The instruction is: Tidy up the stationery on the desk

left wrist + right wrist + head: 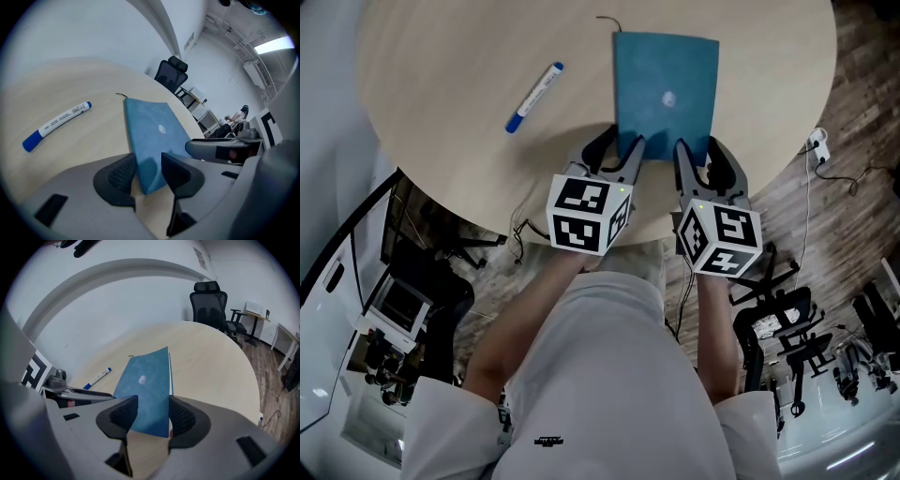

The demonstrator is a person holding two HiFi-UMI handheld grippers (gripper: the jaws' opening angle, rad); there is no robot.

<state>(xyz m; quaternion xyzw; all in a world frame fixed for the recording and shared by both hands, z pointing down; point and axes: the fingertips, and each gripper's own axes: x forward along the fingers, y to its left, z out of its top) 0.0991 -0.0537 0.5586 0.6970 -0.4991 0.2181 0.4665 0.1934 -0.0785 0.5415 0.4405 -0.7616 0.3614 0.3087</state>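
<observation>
A blue notebook (666, 75) (150, 126) (147, 385) lies flat on the round wooden table (450, 75), a thin cord trailing from its far left corner. A white marker with a blue cap (534, 97) (57, 125) (97, 378) lies to its left. My left gripper (619, 150) (149, 171) is open at the notebook's near left corner, which shows between the jaws. My right gripper (698, 155) (153, 416) is open over the near right part of the notebook, jaws on either side of a strip of its cover. Neither gripper holds anything.
The table's near edge runs just under both grippers. A black office chair (171, 75) (211, 305) stands beyond the far side. On the wooden floor to the right are a white power strip (818, 145) and chair bases (778, 319).
</observation>
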